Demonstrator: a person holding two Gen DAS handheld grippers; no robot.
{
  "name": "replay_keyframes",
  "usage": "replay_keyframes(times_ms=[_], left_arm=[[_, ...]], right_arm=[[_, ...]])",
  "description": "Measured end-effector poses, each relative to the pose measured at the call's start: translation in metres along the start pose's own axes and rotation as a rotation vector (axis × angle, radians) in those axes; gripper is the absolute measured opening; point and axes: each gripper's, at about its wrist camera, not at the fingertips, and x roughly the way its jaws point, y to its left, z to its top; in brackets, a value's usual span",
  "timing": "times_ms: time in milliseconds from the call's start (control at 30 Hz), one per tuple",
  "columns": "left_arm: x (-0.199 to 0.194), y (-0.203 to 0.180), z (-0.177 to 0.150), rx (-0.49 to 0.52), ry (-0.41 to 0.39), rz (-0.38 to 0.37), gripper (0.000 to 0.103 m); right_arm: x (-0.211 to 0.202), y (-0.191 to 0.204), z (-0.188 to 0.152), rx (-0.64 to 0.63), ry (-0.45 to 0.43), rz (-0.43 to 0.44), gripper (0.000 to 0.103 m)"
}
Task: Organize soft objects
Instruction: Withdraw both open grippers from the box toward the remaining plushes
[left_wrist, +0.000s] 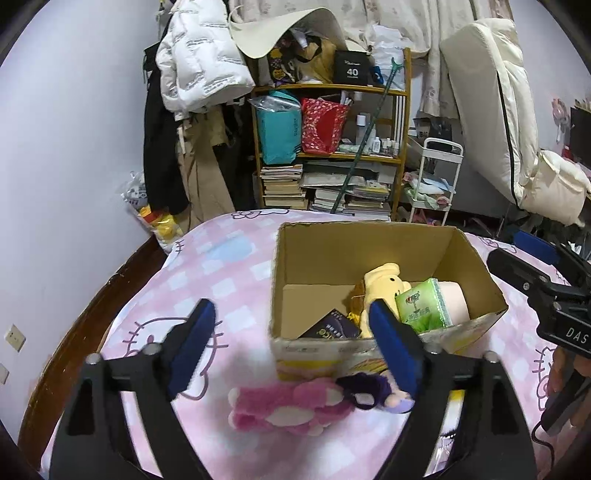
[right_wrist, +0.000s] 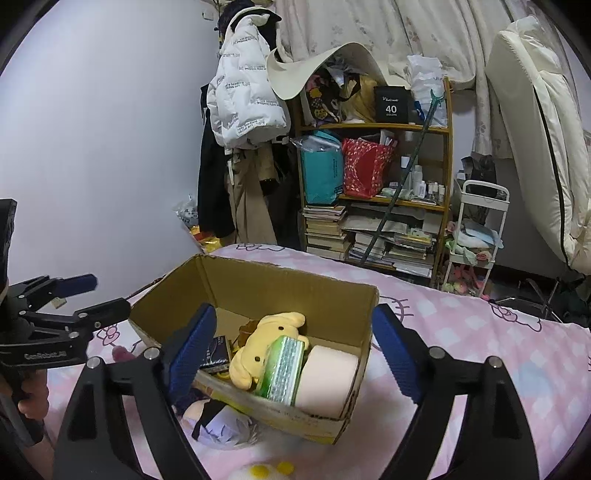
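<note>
From the left wrist, the left gripper (left_wrist: 295, 347) hangs above the bed (left_wrist: 221, 266) with its blue fingers (left_wrist: 194, 347) wide apart and holding nothing. Between them, on the pink checked sheet, lies a pink plush toy (left_wrist: 288, 406), touching a purple-haired doll (left_wrist: 373, 393) on its right. Just beyond both stands an open cardboard box (left_wrist: 369, 254) holding a yellow plush dog (left_wrist: 384, 284), a green tissue pack (left_wrist: 424, 306), a pale pink roll (left_wrist: 456, 299) and a dark packet (left_wrist: 330, 328). The right gripper (left_wrist: 524, 273) shows at the right edge, near the box's right wall.

From the right wrist, the right gripper (right_wrist: 295, 347) is poised over the box (right_wrist: 288, 284), fingers (right_wrist: 397, 350) spread and empty. The dog (right_wrist: 258, 343), tissue pack (right_wrist: 282, 369), roll (right_wrist: 328, 376) and packet (right_wrist: 216, 350) sit along the box's near wall. Only the doll (right_wrist: 218, 424) shows clearly here, against the box's near side; the pink toy is just a sliver (right_wrist: 122, 353). A white plush with yellow spots (right_wrist: 262, 470) appears at the near edge. The left gripper (right_wrist: 92, 295) is at far left, its fingers apart.
</note>
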Motion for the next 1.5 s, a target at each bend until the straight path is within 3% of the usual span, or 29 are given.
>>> replay_keyframes(times_ms=[133, 267, 367, 700, 867, 1500], left_arm=[[-0.009, 0.006, -0.003, -0.003, 0.021, 0.004, 0.086], [-0.019, 0.010, -0.007, -0.008, 0.040, 0.015, 0.086], [-0.027, 0.012, -0.011, -0.010, 0.050, 0.024, 0.093], [-0.041, 0.015, -0.022, -0.008, 0.099, 0.029, 0.095], [-0.047, 0.013, -0.027, 0.008, 0.104, 0.057, 0.101], [0.006, 0.040, -0.028, -0.118, 0.266, 0.006, 0.101]], right_arm=[[-0.007, 0.002, -0.002, 0.003, 0.009, -0.010, 0.099], [-0.017, 0.005, -0.005, 0.006, 0.012, -0.016, 0.100], [-0.025, 0.006, -0.007, 0.006, 0.018, -0.025, 0.103], [-0.041, 0.008, -0.019, 0.011, 0.053, -0.036, 0.103], [-0.046, 0.010, -0.022, 0.009, 0.061, -0.039, 0.103], [-0.026, 0.011, -0.046, 0.021, 0.181, -0.043, 0.103]])
